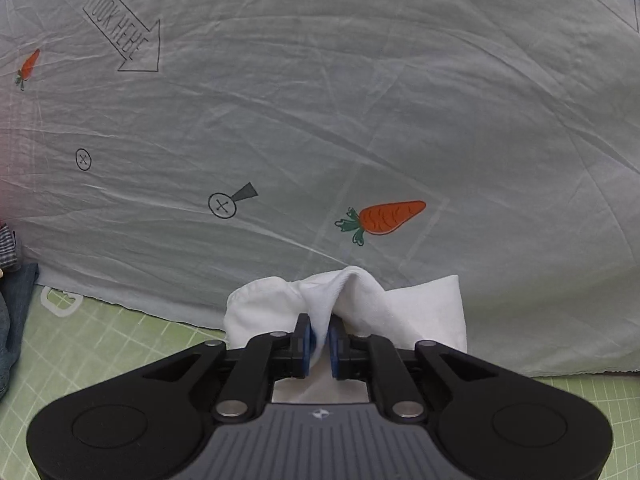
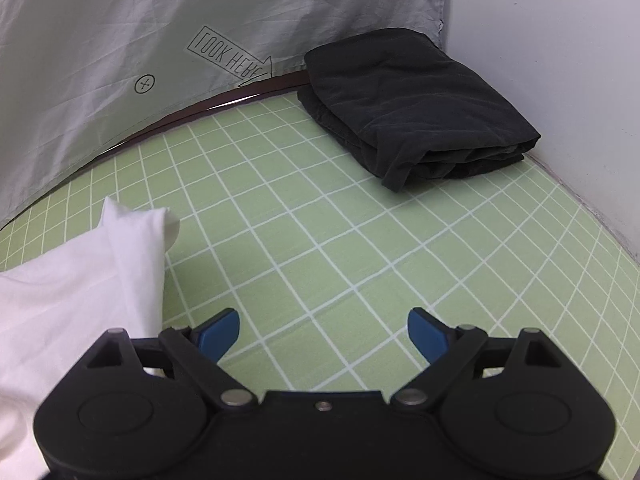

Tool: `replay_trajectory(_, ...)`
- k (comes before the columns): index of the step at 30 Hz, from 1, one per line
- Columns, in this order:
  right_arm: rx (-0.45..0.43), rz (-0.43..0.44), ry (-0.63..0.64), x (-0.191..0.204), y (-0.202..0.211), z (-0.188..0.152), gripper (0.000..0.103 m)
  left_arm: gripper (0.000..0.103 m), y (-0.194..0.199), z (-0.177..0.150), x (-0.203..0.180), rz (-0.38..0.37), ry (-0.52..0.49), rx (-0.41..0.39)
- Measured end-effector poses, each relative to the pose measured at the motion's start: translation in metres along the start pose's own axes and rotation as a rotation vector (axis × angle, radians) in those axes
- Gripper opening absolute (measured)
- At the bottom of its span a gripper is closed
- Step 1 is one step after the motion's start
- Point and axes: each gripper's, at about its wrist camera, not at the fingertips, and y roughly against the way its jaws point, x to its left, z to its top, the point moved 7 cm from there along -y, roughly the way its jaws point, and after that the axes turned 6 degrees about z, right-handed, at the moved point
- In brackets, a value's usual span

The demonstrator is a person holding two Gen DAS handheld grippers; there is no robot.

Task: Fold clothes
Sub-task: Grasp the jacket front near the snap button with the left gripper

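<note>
The left gripper (image 1: 320, 342), a black two-finger tool with blue pads, is clamped on a bunched fold of the white cotton garment (image 1: 424, 312); the cloth rises in a peak between the pads and spreads to both sides over the green grid-lined cutting mat (image 1: 120, 344); the garment lies near the mat's back edge, touching the hanging pale grey printed sheet (image 1: 320, 100) behind it; that sheet carries an orange carrot print (image 1: 386, 218) and a "LOOK HERE" arrow print (image 1: 120, 32). At the mat's left edge a piece of blue denim clothing (image 1: 12, 312) shows only in part.

The right gripper (image 2: 324, 332) stands wide apart with nothing between its blue pads, hovering over bare mat; the white garment lies just to its left, one end reaching toward the back edge. In the mat's far right corner, against the white wall (image 2: 560, 60), sits a folded black garment (image 2: 412, 104), well apart from the white one.
</note>
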Motion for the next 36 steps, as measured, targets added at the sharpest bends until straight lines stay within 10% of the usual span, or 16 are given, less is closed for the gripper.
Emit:
replay_trajectory(4, -0.001, -0.01, -0.02, -0.003, 0.003, -0.002, 0.092, 0.046, 0.016, -0.042, 0.017, -0.063, 0.045, 0.063)
replay_trajectory(15, 0.048, 0.074, -0.003, 0.028, 0.01, -0.025, 0.092, 0.052, 0.07, -0.185, 0.047, -0.154, 0.131, 0.363)
replay_trajectory(36, 0.081, 0.18, 0.014, 0.032, 0.037, -0.061, 0.093, 0.058, 0.067, -0.22, 0.002, -0.135, 0.151, 0.527)
